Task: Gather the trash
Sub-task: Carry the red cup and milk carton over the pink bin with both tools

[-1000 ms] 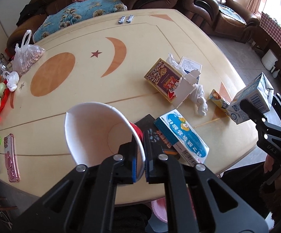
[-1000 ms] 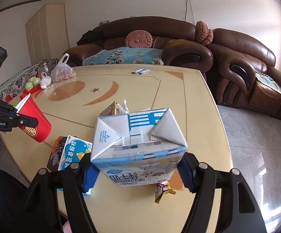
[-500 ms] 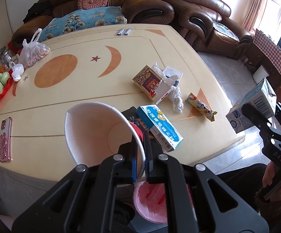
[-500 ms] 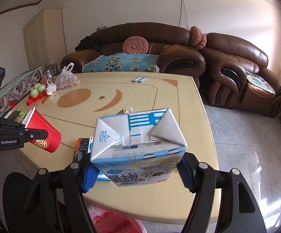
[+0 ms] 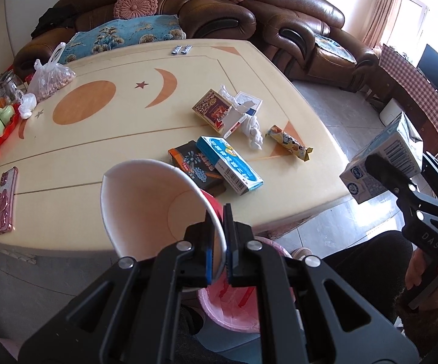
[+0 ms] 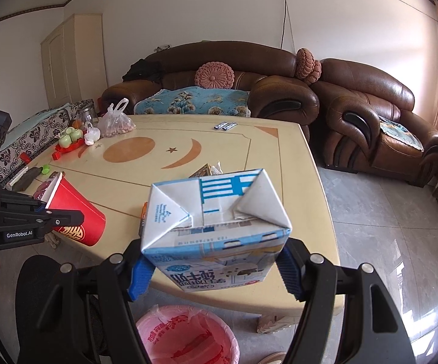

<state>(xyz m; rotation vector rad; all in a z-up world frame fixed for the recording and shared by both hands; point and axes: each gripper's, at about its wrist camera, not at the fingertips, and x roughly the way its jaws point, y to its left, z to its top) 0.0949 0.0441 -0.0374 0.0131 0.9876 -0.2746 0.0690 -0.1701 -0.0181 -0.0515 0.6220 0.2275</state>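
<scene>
Carrying the milk carton (image 6: 215,230), clamped in our right tool (image 6: 215,270), and the red cup (image 6: 73,215), its rim pinched in our left tool (image 5: 217,242), above the pink bin (image 6: 188,336), we are risking the thinly held cup slipping and landing beside the bin.

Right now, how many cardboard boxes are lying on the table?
4: a red box, a white box behind it, a blue box, and a dark box under it. Others may be hidden.
</scene>
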